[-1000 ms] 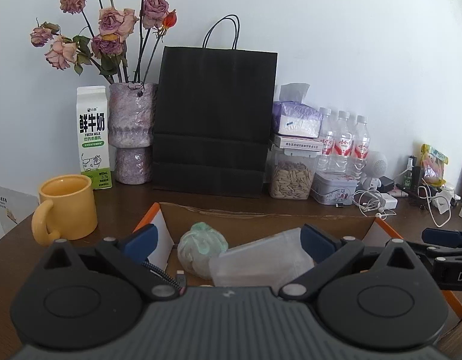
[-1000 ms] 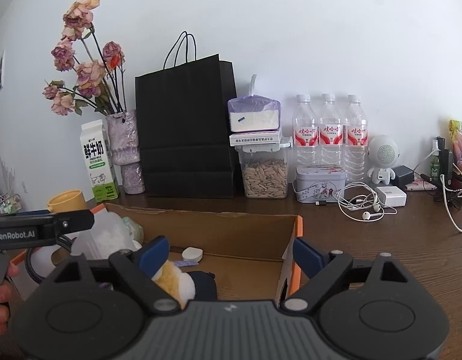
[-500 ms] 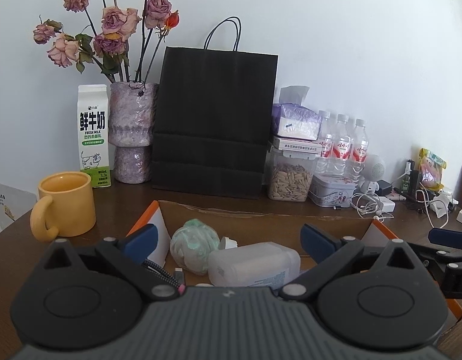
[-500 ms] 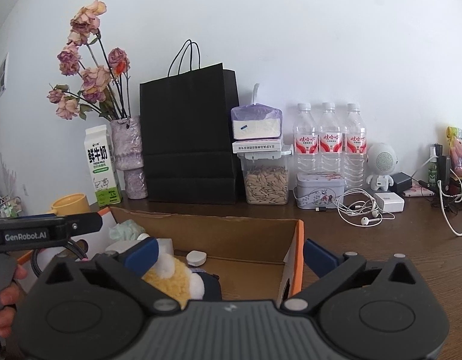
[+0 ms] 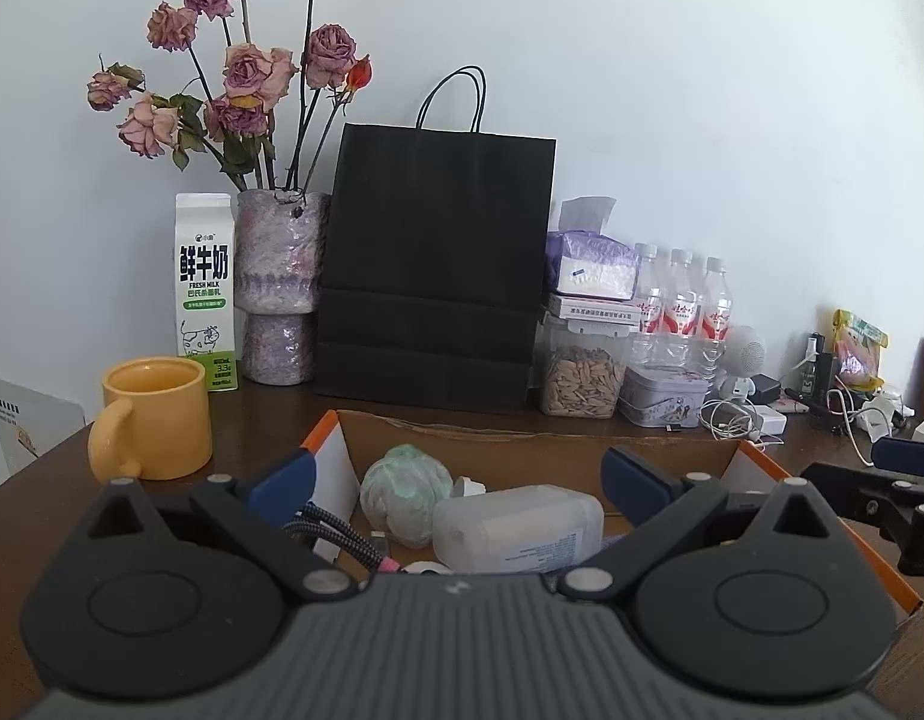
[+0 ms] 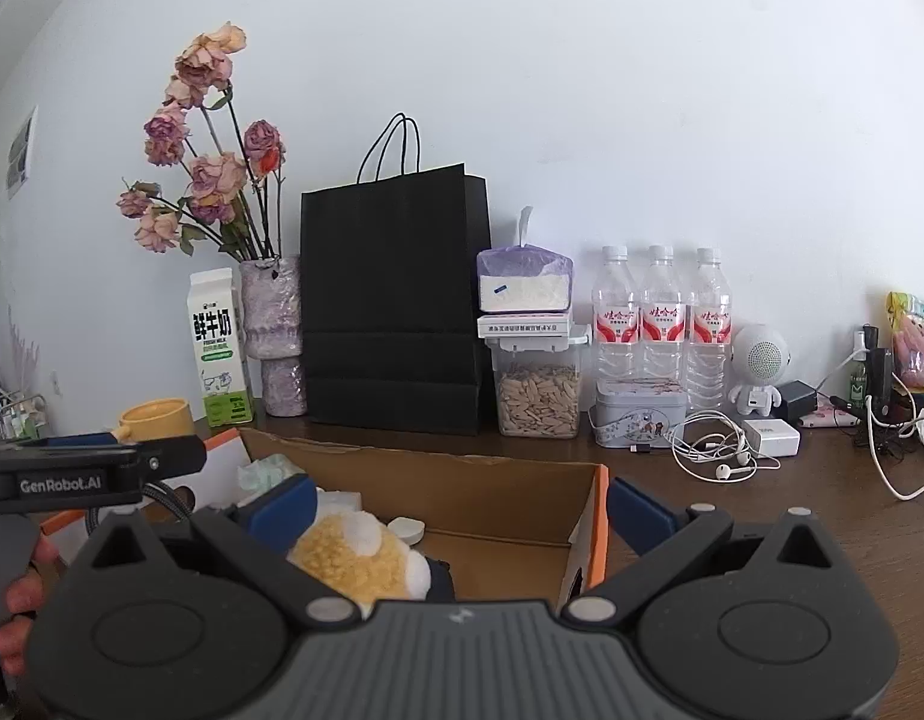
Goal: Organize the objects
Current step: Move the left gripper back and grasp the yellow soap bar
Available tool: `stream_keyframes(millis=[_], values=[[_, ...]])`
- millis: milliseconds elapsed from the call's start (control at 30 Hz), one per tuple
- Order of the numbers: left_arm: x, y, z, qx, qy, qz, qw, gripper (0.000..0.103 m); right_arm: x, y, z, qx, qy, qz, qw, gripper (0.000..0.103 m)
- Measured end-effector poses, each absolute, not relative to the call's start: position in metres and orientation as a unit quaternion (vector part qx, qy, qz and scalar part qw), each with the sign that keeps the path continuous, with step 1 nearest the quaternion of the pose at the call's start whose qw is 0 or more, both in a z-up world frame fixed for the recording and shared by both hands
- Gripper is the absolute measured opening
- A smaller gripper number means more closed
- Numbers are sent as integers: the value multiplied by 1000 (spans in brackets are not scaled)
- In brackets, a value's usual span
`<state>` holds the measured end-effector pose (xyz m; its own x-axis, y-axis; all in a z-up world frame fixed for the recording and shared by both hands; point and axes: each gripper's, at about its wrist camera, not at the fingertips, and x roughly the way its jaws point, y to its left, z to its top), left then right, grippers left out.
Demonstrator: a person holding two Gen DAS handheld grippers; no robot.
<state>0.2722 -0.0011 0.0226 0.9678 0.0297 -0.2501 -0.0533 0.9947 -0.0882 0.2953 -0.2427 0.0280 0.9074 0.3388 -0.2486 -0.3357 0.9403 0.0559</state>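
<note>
Left gripper [image 5: 456,480]: jaws wide, nothing clamped, above near end of cardboard box [image 5: 522,444]. Box contents below it: translucent plastic bottle [image 5: 516,528] on its side, touching pale green wad [image 5: 405,483]; braided cable [image 5: 336,537] at left. Right gripper [image 6: 459,507]: jaws just opened to widest, empty, straddling box's orange-edged right wall. Yellow plush toy [image 6: 357,558] lies in box beside right gripper's left finger; touching or not, cannot tell. Yellow mug [image 5: 156,426] stands outside box, left. Behind: 3 water bottles [image 6: 660,324], black paper bag [image 5: 432,264].
</note>
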Motion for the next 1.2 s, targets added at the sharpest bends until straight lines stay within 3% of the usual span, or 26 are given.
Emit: stream_keyframes(millis=[633, 1200], values=[[202, 8, 18, -52, 138, 12, 989, 103, 228, -234, 17, -25, 128, 173, 976, 103], [167, -7, -14, -7, 294, -38, 955, 103, 164, -235, 2, -26, 200, 165, 966, 103]])
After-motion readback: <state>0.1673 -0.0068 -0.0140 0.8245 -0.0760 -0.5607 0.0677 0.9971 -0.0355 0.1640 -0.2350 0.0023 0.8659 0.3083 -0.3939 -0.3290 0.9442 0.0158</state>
